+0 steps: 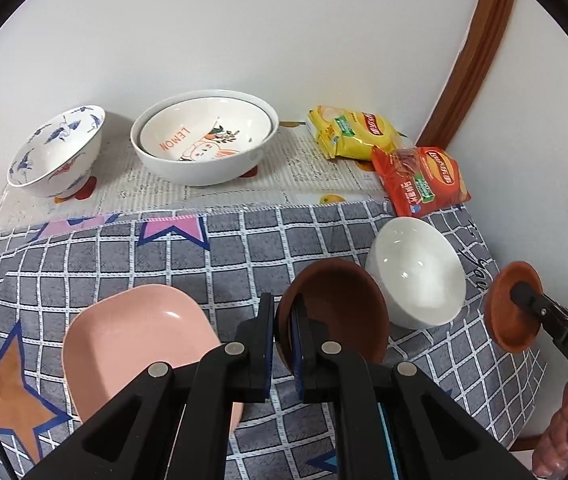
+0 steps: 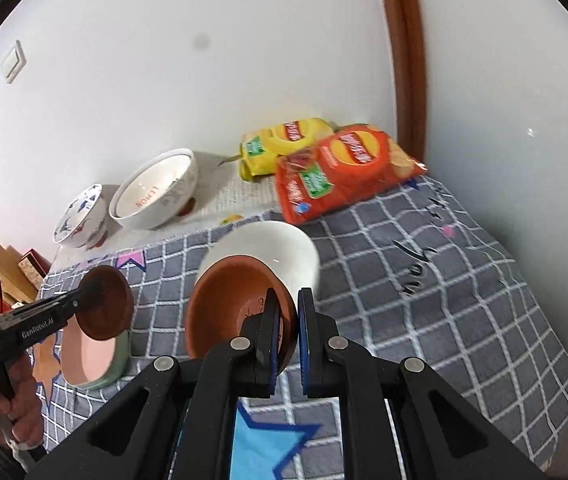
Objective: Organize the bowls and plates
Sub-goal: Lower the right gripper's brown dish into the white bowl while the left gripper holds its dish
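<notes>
I have each hand-held gripper pinching a rim: the left hand-held gripper point(image 1: 283, 344) lifts a dark brown round bowl point(image 1: 336, 312) over the pink squarish dish point(image 1: 136, 340), the right hand-held gripper point(image 2: 287, 340) tilts a terracotta bowl point(image 2: 236, 312) against the white bowl point(image 2: 280, 248), ready for nesting.

Grey checked tablecloth point(image 1: 212, 268), pink dish point(image 1: 136, 340)

Glossy white bowl point(image 1: 418, 274), matt brown bowls point(image 1: 336, 312), woven checked cloth point(image 1: 188, 264).

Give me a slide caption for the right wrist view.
Right tool clamps terracotta bowl beside white bowl.
</notes>
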A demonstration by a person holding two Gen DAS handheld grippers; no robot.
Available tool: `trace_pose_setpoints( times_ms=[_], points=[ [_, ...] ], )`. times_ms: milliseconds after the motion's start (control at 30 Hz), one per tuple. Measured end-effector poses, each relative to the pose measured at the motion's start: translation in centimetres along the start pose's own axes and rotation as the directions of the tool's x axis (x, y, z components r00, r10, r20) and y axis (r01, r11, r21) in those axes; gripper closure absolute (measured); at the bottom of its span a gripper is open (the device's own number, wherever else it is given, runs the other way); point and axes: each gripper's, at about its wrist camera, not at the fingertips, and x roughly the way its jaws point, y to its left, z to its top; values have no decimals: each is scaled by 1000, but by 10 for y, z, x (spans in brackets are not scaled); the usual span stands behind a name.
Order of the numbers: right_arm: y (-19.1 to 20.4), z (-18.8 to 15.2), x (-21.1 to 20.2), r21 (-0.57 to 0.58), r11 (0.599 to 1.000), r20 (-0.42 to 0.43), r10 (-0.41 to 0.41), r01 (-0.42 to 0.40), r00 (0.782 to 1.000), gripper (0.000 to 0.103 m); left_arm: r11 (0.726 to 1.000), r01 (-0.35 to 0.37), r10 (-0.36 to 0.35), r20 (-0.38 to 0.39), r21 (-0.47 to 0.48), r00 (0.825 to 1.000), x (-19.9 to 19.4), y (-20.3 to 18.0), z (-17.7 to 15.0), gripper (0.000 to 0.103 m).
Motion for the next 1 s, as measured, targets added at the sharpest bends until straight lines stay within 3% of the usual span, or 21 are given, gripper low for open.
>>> trace_pose_setpoints(
  times_ms=[667, 1000],
  points=[
    [14, 15, 87, -35, 998, -109, -46, 43, 993, 94, 999, 19, -20, -51, -31, 999, 44, 13, 12, 95],
    [14, 17, 111, -69, 994, -139, -89, 80, 986, 94, 999, 36, -38, -61, -36, 997, 56, 12, 15, 95]
  ],
)
